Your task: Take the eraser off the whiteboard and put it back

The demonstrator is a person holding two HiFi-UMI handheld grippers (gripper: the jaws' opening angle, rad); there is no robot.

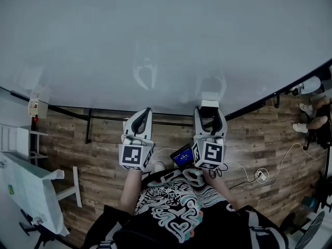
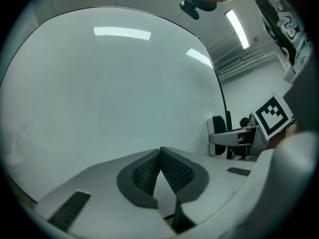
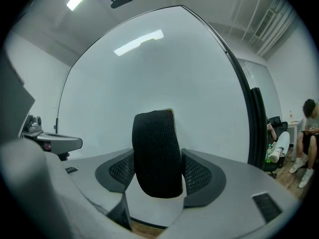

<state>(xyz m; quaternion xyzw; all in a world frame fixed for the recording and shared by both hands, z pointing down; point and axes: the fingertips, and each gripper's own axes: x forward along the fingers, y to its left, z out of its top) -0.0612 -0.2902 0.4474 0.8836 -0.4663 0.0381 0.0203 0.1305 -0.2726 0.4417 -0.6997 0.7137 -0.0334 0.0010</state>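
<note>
Two grippers point level at the whiteboard (image 1: 166, 45): the right gripper (image 1: 210, 113) clamps the black-faced eraser (image 3: 157, 148) between its jaws just before the board, contact unclear; the left gripper (image 1: 147, 113) alongside has its jaws pressed together, empty.

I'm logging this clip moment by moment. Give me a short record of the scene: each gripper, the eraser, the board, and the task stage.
board: whiteboard, looks blank, fills the view ahead
left gripper: fingers together, nothing between them, pointing at the board
right gripper: fingers closed on the eraser
eraser: upright between the right fingers, dark felt side facing the gripper's camera
eraser touching board: cannot tell
task stage: eraser in the right grip; whether it is coming off or going back is not shown
</note>
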